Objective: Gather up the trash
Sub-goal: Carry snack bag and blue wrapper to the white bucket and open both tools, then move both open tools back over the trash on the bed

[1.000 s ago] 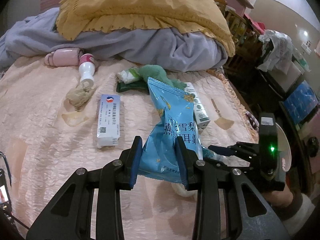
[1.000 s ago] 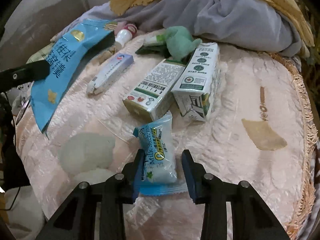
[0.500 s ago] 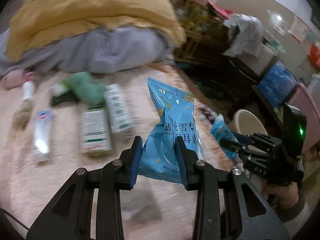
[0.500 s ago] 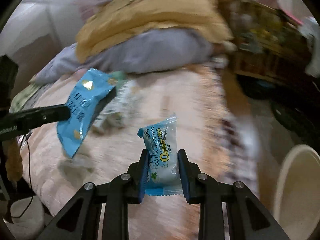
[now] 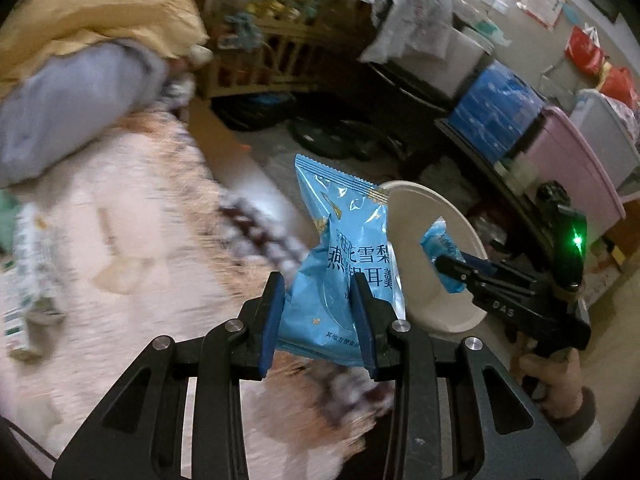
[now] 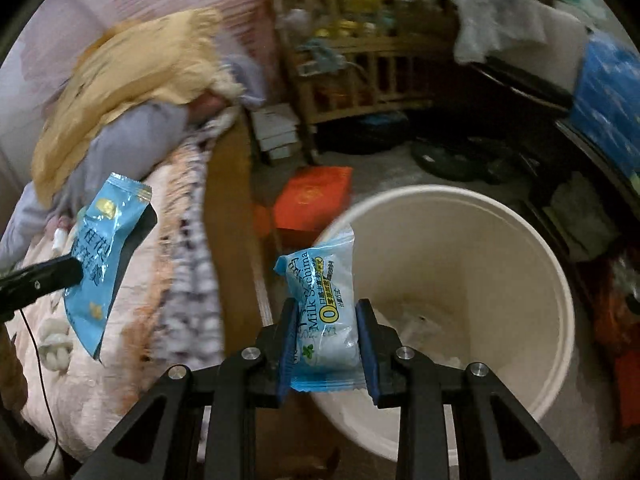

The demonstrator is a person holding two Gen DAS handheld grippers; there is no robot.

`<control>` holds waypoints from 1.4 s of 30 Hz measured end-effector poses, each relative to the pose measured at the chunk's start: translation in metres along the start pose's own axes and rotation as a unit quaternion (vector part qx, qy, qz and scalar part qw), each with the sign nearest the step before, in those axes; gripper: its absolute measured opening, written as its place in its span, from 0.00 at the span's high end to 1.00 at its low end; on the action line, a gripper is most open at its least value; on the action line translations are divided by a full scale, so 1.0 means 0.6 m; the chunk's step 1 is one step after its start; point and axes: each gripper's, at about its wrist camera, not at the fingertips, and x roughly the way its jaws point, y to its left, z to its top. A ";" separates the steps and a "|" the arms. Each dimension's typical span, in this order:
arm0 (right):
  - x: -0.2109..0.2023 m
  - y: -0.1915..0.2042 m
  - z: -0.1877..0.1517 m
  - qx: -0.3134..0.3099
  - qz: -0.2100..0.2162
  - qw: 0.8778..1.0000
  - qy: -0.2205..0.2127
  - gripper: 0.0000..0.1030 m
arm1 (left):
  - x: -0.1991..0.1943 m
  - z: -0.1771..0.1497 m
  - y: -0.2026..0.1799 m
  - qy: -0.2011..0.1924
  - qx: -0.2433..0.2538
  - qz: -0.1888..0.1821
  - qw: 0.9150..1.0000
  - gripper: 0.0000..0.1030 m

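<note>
My left gripper [image 5: 318, 318] is shut on a large blue snack bag [image 5: 344, 248] and holds it in the air over the bed's edge. My right gripper [image 6: 326, 350] is shut on a small light-blue Milk Sachima wrapper [image 6: 322, 312], at the near left rim of the cream waste bin [image 6: 532, 248]. The bin has a few white scraps at its bottom. In the left wrist view the bin [image 5: 436, 220] stands just behind the snack bag, with the right gripper [image 5: 448, 270] and its wrapper [image 5: 442, 248] in front of it. The snack bag shows at the left of the right wrist view [image 6: 100, 256].
The pink bed [image 5: 120, 240] lies to the left with milk cartons [image 5: 28, 272] on it and yellow and grey bedding [image 6: 120, 92] behind. An orange box [image 6: 312, 200] lies on the floor beside the bin. A wooden shelf [image 6: 360, 80] and storage boxes [image 5: 496, 108] stand behind.
Both grippers have swung right from over the bed toward the bin, each carrying its packet. The right gripper closed on the wrapper and lifted it off the bed. The bin now fills the right wrist view.
</note>
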 end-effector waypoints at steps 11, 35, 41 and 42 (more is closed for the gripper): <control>0.014 -0.101 -0.016 0.075 -0.038 0.996 0.003 0.72 | 0.118 0.023 -0.106 0.037 -0.006 -0.051 0.998 0.64; 0.014 0.089 0.003 0.005 0.039 0.999 -0.013 0.31 | -0.059 -0.055 0.082 -0.013 -0.040 0.135 0.990 0.35; 0.024 0.184 -0.001 -0.039 0.078 0.996 0.005 0.29 | -0.120 -0.088 0.153 -0.024 -0.055 0.182 0.981 0.35; 0.025 0.201 -0.002 -0.047 0.085 0.995 0.008 0.29 | -0.126 -0.091 0.162 -0.024 -0.056 0.187 0.980 0.35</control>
